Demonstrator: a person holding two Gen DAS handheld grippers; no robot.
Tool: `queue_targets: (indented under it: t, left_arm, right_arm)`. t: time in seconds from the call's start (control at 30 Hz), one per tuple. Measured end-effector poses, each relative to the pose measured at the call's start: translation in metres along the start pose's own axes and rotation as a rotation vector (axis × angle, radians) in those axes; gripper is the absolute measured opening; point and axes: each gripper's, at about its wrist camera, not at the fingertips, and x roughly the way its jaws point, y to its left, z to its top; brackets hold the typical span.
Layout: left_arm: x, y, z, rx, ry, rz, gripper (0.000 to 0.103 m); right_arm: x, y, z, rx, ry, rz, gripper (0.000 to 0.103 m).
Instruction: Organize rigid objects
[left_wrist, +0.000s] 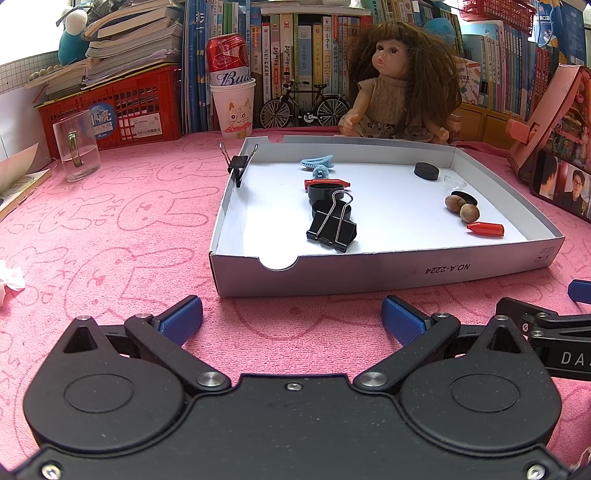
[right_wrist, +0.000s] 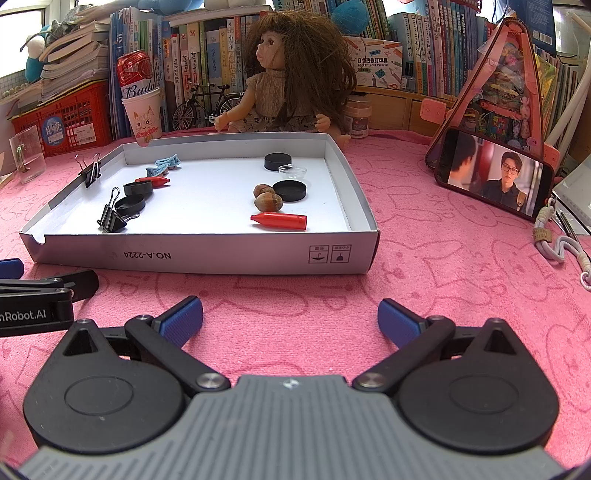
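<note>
Both grippers, left (left_wrist: 291, 317) & right (right_wrist: 290, 317), hang wide open w/ nothing held, short of the box (left_wrist: 406, 275). Clips, caps, nuts (right_wrist: 267, 197) lie loose inside. Risk: round nuts prob roll off if pinched off-centre.

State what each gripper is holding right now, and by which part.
Nothing is held. The left gripper and right gripper both hover open over the pink cloth, short of the white tray.
</note>
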Motion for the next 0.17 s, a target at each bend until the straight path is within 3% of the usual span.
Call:
queue_targets:
  t: [0.17]
  left_arm:
    - [0.0000,-0.0001,0.0000,0.000,0.000,0.000,0.103]
  right_arm:
    - [0.0001,0.0000,-0.0001,0.000,0.000,0.000,0.103]
